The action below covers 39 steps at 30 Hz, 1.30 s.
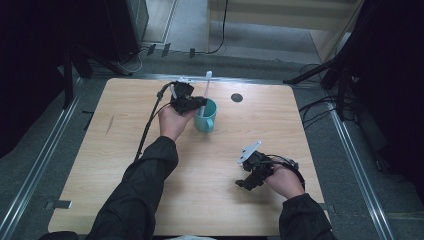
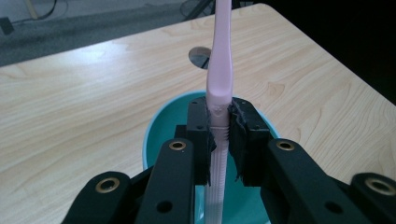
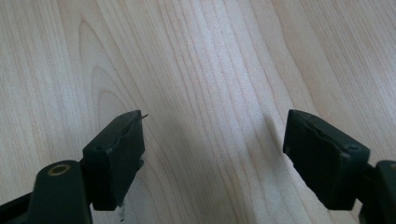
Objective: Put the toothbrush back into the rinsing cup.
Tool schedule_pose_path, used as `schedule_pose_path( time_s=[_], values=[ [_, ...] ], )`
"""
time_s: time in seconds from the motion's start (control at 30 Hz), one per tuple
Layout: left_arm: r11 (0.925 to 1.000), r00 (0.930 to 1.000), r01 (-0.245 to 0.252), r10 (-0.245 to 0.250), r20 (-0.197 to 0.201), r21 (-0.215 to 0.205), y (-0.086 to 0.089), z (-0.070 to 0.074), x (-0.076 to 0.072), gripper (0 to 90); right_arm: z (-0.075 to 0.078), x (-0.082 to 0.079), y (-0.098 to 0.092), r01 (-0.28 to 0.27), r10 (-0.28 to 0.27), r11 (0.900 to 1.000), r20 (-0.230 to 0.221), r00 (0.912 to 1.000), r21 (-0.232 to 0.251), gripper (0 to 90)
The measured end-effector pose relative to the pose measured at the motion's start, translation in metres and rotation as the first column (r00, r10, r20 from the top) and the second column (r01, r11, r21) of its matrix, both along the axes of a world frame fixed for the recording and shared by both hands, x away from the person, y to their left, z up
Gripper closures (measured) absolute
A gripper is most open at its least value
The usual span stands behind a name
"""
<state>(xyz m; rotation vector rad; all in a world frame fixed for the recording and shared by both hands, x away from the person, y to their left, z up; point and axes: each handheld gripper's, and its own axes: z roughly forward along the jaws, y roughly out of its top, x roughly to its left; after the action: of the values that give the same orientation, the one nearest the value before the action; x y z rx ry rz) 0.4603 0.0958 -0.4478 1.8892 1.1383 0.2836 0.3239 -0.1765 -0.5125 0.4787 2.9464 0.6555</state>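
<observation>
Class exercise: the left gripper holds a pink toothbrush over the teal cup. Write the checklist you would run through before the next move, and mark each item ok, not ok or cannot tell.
1. Left gripper clamped on the toothbrush: ok, both pads press its handle.
2. Toothbrush upright: ok, it stands nearly vertical.
3. Toothbrush lined up with the cup: ok, its lower end points into the cup's mouth.
4. Lower end touching the cup's bottom: cannot tell, hidden by the jaws.
5. Cup upright on the table: ok.
6. Right gripper out of the way: ok, open over bare wood, apart from the cup.
</observation>
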Motion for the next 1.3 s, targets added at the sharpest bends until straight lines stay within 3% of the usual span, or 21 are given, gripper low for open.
schedule_pose_path(
  time_s=[0.8,1.17,1.3],
  values=[
    [0.9989,0.9976,0.015,-0.012,-0.068,0.045,-0.001,-0.017,0.002,77.4,0.0,0.0,0.0,-0.003,0.003,1.0,-0.001,1.0,-0.005,20.4],
    [0.9988,0.9967,0.021,-0.018,-0.08,0.044,0.0,-0.015,0.001,75.1,0.0,0.0,0.0,-0.004,0.004,1.0,-0.002,1.0,-0.004,20.4],
    [0.9989,0.9961,0.029,-0.026,-0.084,0.036,0.002,-0.009,-0.001,70.0,-0.001,0.0,0.001,-0.006,0.006,1.0,-0.002,1.0,-0.004,20.4]
  ],
)
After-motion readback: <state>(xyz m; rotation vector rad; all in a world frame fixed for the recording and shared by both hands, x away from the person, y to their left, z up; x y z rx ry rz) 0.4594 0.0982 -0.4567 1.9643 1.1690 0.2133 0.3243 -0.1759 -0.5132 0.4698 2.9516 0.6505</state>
